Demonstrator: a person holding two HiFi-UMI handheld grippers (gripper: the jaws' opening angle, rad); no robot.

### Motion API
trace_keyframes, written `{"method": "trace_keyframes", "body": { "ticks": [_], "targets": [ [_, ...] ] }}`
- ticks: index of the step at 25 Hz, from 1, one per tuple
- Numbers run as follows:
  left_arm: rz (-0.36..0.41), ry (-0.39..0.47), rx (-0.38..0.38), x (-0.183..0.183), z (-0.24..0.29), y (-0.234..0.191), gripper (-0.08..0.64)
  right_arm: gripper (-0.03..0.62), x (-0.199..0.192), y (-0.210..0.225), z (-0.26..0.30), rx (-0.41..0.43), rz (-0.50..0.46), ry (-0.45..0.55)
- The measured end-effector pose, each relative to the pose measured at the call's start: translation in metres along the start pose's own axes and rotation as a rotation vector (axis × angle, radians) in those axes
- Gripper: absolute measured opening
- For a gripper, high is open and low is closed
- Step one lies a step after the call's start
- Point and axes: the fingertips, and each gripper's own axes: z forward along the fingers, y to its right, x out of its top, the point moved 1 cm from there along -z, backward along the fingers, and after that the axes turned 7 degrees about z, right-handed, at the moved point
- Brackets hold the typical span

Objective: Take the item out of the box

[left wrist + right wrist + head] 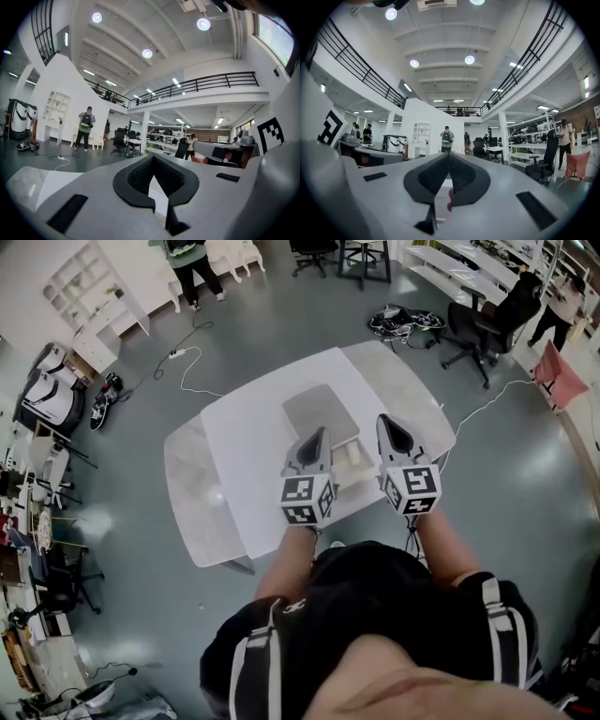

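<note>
Box [349, 460], lid open, on white surface [244, 442]; item inside not discernible. Left gripper [320, 435] over box's left edge, fingers clenched, empty. Right gripper [385, 422] just right of box, fingers clenched, empty.

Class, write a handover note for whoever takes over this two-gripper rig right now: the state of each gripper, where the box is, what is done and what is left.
Left gripper: jaws shut, nothing between them, held over the table's near side.
Right gripper: jaws shut, empty, level with the left gripper.
Box: on the white table, just ahead of both grippers. What it holds cannot be made out.
Done: nothing that shows; neither gripper appears to touch the box.
Left: open the jaws, reach into the box, lift the item out.
</note>
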Motion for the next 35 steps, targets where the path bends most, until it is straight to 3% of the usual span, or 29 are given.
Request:
{"method": "trace_keyframes", "body": {
  "ticks": [7,18,25,35],
  "targets": [
    [-0.02,-0.043,0.019,-0.016,0.027,-0.034,0.002,0.012,-0.014,0.008,0.04,0.006,0.026,-0.026],
    [-0.022,-0.084,0.045,-0.026,0.036,-0.046,0.002,0.012,-0.034,0.007,0.069,0.048,0.049,-0.068],
    [-0.015,-0.103,0.037,-0.032,0.057,-0.041,0.002,0.012,-0.05,0.023,0.078,0.029,0.057,-0.092],
    [-0.015,-0.126,0.053,-0.043,0.065,-0.036,0.002,0.016,-0.107,0.031,0.084,0.045,0.088,-0.229]
  ]
}}
